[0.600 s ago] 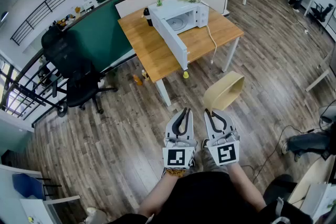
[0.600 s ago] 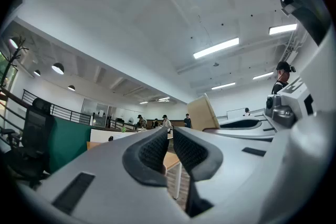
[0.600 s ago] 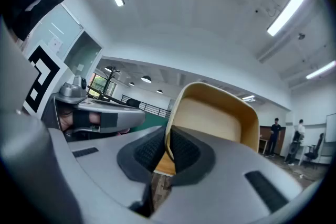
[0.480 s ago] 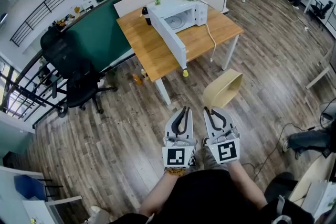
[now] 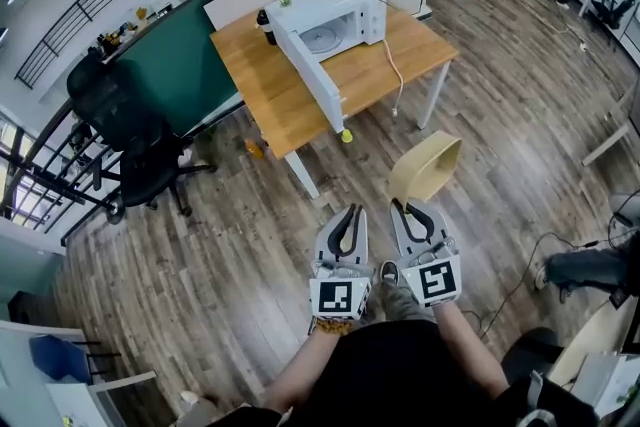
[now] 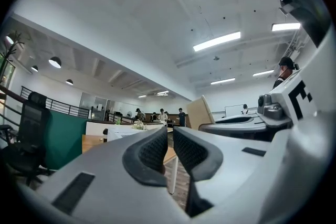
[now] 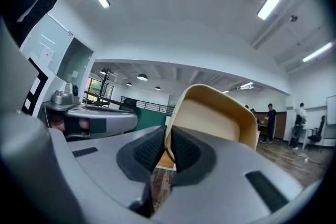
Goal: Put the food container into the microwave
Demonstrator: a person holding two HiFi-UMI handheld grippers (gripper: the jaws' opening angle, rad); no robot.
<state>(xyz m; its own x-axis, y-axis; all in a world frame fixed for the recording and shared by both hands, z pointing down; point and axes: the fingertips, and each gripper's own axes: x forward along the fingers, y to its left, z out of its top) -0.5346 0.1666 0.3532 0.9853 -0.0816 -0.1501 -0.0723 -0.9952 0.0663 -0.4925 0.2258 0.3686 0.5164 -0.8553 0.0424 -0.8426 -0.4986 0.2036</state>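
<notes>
A beige food container (image 5: pixel 426 170) hangs in the air over the wooden floor, my right gripper (image 5: pixel 401 208) shut on its rim. In the right gripper view the container (image 7: pixel 216 118) fills the middle, its edge pinched between the pads of the right gripper (image 7: pixel 168 147). My left gripper (image 5: pixel 348 213) is beside it on the left, shut with nothing in it, as the left gripper view shows (image 6: pixel 170 140). Farther ahead, the white microwave (image 5: pixel 328 23) stands on a wooden table (image 5: pixel 285 110), its door (image 5: pixel 312 80) swung open toward me.
A black office chair (image 5: pixel 128 130) stands at the left by a green partition (image 5: pixel 180 65). A cable (image 5: pixel 391 75) hangs off the table's front. A yellow ball (image 5: pixel 347 136) and a small bottle (image 5: pixel 254 150) lie under the table. A person's leg (image 5: pixel 592 269) is at the right.
The table and microwave have shifted up and left in the head view, and a shoe now shows between the grippers. Both grippers hold the same pose, the container still gripped.
</notes>
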